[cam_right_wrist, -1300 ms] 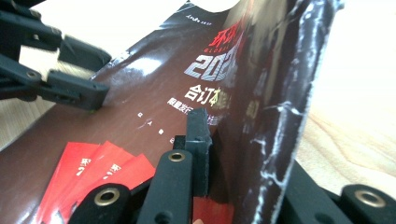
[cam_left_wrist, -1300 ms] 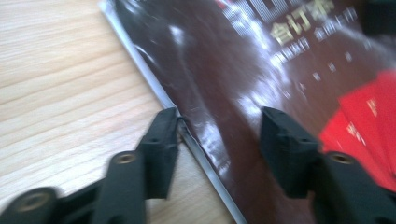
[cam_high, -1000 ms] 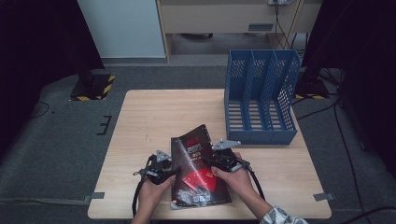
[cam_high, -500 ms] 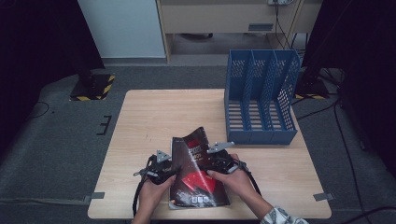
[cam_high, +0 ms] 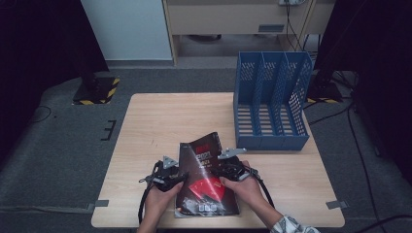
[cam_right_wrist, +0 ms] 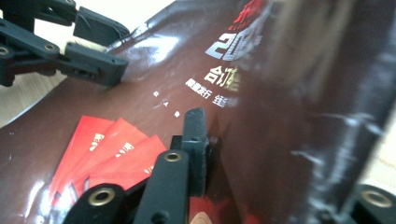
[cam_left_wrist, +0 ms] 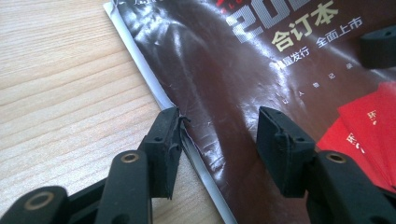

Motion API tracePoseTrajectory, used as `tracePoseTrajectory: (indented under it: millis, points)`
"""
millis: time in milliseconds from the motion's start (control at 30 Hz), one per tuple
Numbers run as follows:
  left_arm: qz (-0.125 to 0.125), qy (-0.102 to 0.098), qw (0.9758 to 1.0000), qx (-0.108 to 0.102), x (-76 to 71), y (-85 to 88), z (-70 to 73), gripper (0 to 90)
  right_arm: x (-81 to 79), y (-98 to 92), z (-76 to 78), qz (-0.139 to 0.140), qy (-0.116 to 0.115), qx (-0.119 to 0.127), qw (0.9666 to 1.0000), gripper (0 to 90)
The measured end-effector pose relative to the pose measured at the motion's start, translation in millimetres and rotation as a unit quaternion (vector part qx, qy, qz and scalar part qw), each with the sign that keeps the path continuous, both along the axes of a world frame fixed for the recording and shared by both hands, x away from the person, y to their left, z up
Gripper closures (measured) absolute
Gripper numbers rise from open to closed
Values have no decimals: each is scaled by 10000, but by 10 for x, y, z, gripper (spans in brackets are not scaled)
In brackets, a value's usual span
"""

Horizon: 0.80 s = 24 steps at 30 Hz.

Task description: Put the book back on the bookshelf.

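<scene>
The left gripper (cam_left_wrist: 219,135) straddles the near-left edge of the magazine (cam_high: 206,182) lying at the table's (cam_high: 160,121) front, jaws apart and not pinching, while the right gripper (cam_high: 228,167) – jaws just closing – clamps the curling right edge, so lift evenly toward the blue file rack (cam_high: 272,102) – without creasing.

You see a dark brown glossy magazine (cam_high: 206,182) with a fan of red cards printed low on its cover and pale gold and white lettering above them. It lies on a light wood-grain bench (cam_high: 160,121). Beyond the magazine stands a blue file rack (cam_high: 272,99) with perforated walls. Both your claws are black with brass-coloured rivets.
</scene>
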<state>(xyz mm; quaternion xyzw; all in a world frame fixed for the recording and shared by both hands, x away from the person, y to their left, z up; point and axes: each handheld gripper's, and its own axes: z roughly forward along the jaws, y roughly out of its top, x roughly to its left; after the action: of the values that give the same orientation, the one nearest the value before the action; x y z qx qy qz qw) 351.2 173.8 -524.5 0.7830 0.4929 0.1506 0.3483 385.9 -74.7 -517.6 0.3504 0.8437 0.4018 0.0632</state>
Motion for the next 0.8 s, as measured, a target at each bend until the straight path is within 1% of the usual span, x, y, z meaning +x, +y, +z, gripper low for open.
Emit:
tracePoseTrajectory:
  millis: [100, 233, 267, 333, 367, 500, 600, 667, 700, 733, 800]
  points:
    - [32, 3, 10000, -21, 15, -16, -3, 467, -11, 5, 17, 29, -130, 25, 9999, 806]
    - [-8, 26, 10000, -19, 23, -24, 10, 366, -21, 8, 34, 55, -246, 81, 9996, 821]
    - [-4, 15, 10000, -45, 25, -20, 20, 328, -23, 8, 41, 71, -272, 104, 9996, 827]
    - [4, -72, 9999, -113, 24, -4, 42, 276, -32, 12, 63, 98, -320, 124, 9994, 831]
    - [-2, -82, 9999, -130, 25, 8, 51, 253, -39, 14, 72, 97, -370, 146, 9992, 833]
    - [5, -36, 9994, -336, 35, 52, 54, 159, -65, 25, 110, 143, -496, 151, 9986, 838]
    - [-22, -21, 9990, -438, 34, 75, 58, 113, -72, 26, 140, 155, -595, 139, 9980, 841]
    - [-98, 6, 9986, -512, 37, 80, 54, 100, -72, 19, 164, 145, -681, 169, 9974, 842]
    - [-169, 99, 9983, -545, 40, 74, 40, 91, -72, 14, 173, 142, -727, 168, 9971, 843]
    - [-193, 135, 9981, -569, 41, 68, 34, 91, -73, 6, 197, 112, -816, 163, 9965, 843]
    - [-245, 203, 9976, -610, 40, 54, 30, 103, -70, -7, 221, 101, -922, 158, 9956, 844]
